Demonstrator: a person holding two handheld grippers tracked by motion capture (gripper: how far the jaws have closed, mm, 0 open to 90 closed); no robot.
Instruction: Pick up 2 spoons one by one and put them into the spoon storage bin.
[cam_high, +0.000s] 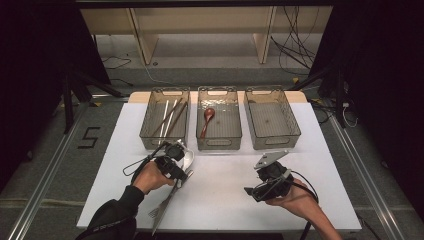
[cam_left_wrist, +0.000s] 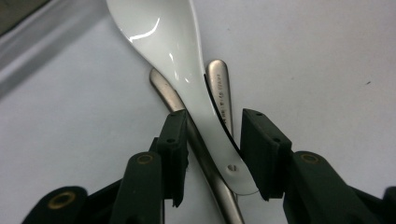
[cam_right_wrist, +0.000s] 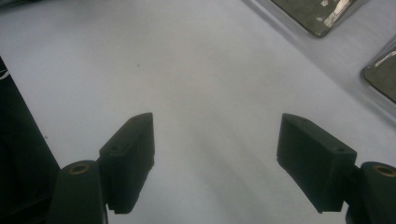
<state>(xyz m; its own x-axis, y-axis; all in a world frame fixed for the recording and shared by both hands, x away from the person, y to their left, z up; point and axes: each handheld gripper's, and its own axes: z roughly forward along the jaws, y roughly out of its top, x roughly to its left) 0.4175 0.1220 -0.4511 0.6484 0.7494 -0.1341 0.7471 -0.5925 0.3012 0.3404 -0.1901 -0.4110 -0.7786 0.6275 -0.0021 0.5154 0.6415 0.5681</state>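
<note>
Left gripper (cam_left_wrist: 212, 154) jaws straddling glossy white ceramic spoon (cam_left_wrist: 163, 37), not yet pinching | right gripper (cam_right_wrist: 215, 158) spread, empty | three bins (cam_high: 272, 119), one wooden spoon (cam_high: 207, 120), two metal handles (cam_left_wrist: 219, 88)

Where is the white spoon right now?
The white spoon lies on the white table, left side, between the left tool's jaws, atop two metal handles.

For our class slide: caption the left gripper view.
Left gripper jaws straddle a white spoon lying over metal cutlery handles.
</note>
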